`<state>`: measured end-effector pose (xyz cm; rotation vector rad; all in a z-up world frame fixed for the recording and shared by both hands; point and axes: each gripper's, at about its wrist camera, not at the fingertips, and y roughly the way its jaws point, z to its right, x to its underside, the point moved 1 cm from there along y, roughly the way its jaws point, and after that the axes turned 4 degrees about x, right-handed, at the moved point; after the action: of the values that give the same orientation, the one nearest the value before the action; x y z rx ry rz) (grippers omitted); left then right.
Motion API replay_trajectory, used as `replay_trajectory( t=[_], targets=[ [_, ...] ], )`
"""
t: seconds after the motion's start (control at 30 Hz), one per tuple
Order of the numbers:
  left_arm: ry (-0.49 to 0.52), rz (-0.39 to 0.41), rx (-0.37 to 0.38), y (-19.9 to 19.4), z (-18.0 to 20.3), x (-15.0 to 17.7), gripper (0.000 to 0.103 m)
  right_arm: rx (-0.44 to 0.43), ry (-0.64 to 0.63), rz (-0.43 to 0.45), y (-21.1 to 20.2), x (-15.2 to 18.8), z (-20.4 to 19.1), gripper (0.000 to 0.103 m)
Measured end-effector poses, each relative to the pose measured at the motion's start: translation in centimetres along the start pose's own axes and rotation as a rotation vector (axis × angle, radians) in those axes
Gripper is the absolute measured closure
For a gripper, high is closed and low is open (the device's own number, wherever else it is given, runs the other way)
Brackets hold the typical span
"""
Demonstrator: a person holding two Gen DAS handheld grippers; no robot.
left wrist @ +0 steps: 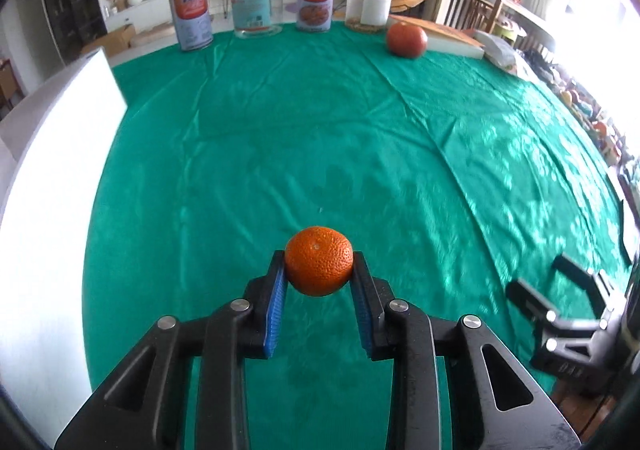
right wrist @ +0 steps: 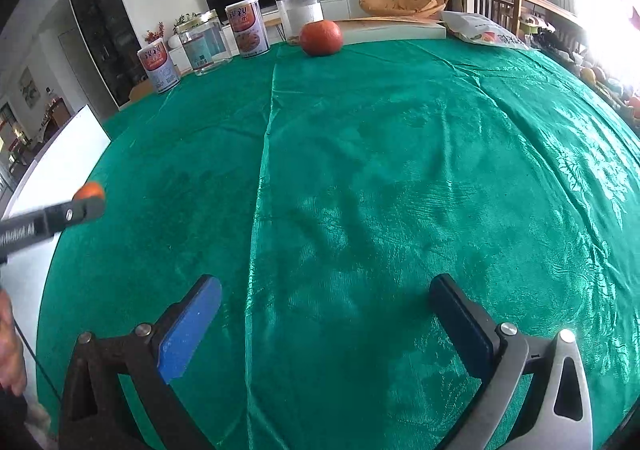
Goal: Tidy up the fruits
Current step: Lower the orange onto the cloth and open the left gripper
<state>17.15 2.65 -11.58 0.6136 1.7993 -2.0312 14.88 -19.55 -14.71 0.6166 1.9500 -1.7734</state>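
My left gripper is shut on a small orange mandarin, held above the green tablecloth; it also shows at the left of the right wrist view, with the mandarin at its tip. A larger red-orange fruit sits on the cloth at the far right, also in the right wrist view. My right gripper is open and empty, low over the near cloth, and shows at the right edge of the left wrist view.
Two printed cans, a glass jar and a clear canister stand along the far edge. A flat box and a plastic bag lie far right. A white board lies at the left.
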Motion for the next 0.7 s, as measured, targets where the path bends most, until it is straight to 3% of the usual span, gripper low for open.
replay_trajectory(
  t=[0.1, 0.33, 0.37, 0.4, 0.47, 0.57, 0.7],
  targets=[
    [-0.016, 0.009, -0.01, -0.1, -0.7, 2.2, 0.072, 0.02, -0.018, -0.004, 0.1, 0.1, -0.3, 0.0],
    [-0.043, 0.026, -0.043, 1.3, -1.8, 3.0, 0.065, 0.03, -0.027, -0.006, 0.1, 0.1, -0.3, 0.0],
    [-0.044, 0.029, -0.048, 1.5, -1.9, 3.1, 0.053, 0.033, -0.03, -0.007, 0.2, 0.1, -0.3, 0.0],
    [-0.042, 0.033, -0.054, 1.6, -1.8, 3.1, 0.034, 0.036, -0.032, -0.008, 0.2, 0.1, -0.4, 0.0],
    [-0.045, 0.033, -0.069, 1.9, -2.0, 3.4, 0.016, 0.042, -0.038, -0.011, 0.3, 0.0, -0.5, 0.0],
    [-0.054, 0.067, -0.089, 2.0, -2.1, 4.2, 0.007, 0.047, -0.041, -0.013, 0.3, 0.1, -0.5, 0.0],
    [-0.071, 0.075, -0.092, 2.1, -2.4, 4.4, 0.004, 0.063, -0.053, -0.018, 0.4, 0.1, -0.8, 0.0]
  ],
)
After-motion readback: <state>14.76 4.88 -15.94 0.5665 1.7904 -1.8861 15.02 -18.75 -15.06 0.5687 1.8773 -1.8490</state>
